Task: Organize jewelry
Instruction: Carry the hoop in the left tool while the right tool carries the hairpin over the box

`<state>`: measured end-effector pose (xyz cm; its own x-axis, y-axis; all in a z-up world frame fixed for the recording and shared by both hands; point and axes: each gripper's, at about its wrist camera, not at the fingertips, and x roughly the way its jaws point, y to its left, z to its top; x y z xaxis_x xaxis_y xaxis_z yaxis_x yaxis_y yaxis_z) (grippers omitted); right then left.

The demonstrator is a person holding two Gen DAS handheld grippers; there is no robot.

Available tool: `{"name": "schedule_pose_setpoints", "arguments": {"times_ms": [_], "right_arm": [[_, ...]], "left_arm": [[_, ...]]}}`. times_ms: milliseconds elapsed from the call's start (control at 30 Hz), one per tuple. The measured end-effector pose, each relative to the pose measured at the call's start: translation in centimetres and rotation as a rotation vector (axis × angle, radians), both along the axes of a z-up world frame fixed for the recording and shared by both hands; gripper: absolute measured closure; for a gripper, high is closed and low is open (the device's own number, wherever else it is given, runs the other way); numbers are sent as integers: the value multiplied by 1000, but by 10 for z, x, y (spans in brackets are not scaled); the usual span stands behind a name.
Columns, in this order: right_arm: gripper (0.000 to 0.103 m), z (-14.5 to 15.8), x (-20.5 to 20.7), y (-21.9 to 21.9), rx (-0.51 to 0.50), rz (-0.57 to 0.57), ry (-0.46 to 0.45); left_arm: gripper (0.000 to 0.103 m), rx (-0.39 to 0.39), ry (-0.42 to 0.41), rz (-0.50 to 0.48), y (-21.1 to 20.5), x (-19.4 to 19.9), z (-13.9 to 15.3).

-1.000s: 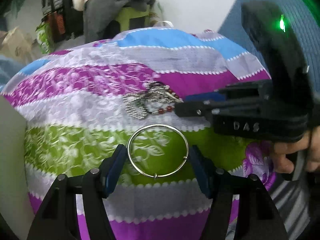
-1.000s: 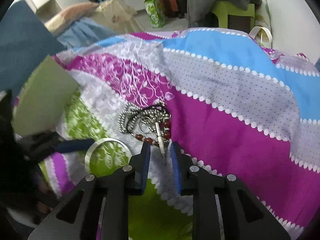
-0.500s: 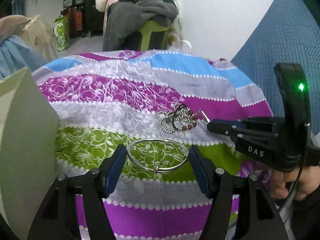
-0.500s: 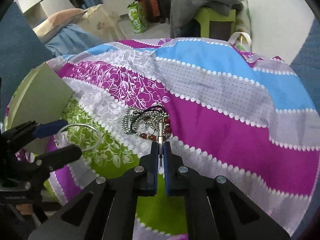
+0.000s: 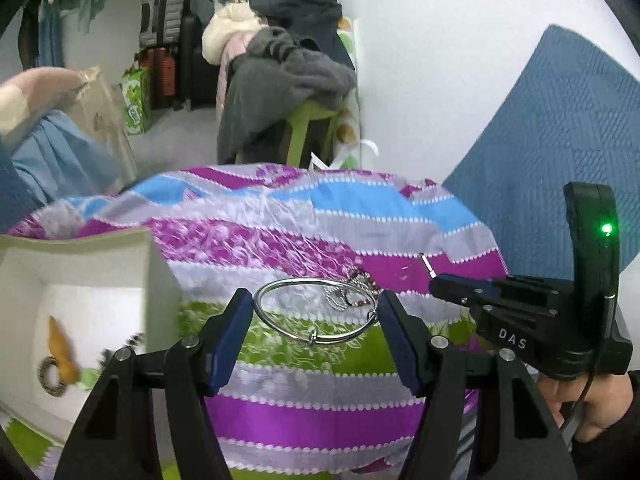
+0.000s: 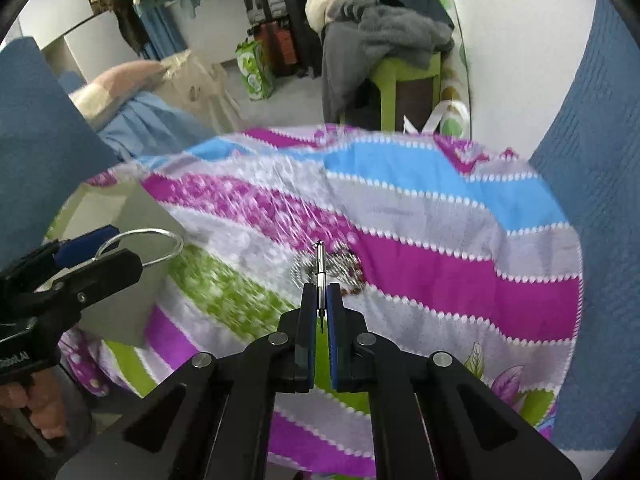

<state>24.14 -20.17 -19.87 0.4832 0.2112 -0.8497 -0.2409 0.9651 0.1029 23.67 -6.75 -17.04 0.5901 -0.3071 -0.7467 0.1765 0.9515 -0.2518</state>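
- The left gripper (image 5: 316, 322) is closed on a silver bangle (image 5: 316, 312), which is clamped across its width between the two blue finger pads (image 5: 232, 340) and held level above the striped cloth (image 5: 320, 392).
- From the right wrist view the same bangle (image 6: 140, 246) is seen in front of the white box (image 6: 120, 280).
- The right gripper (image 6: 321, 312) is narrowed onto a thin metal pin (image 6: 320, 276), which is pinched between its fingers and points forward, off the cloth.
- A tangle of bead chains and red beads (image 6: 340, 272) is left lying on the purple and white stripes, under the pin's tip.
- An open white box (image 5: 80, 308) is seen left of the left gripper; a ring (image 5: 52, 376) and an orange piece (image 5: 60, 350) lie inside, partly blurred.
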Motion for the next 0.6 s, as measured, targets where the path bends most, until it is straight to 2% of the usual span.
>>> {"name": "schedule_pose_setpoints", "arguments": {"times_ms": [100,300,433,600], "right_arm": [[100,21,0,12,20,-14,-13],[100,64,1,61,49,19,-66],[100,75,2,97,74,53,-82],[100,71,-2,148,115,121,-60]], "left_arm": [[38,15,-15,18,19,-2,26],[38,-4,-46,90,73,-3,69],[38,-2,-42,132,104,-7,77],[38,9,-12,172,138,-12,66]]}}
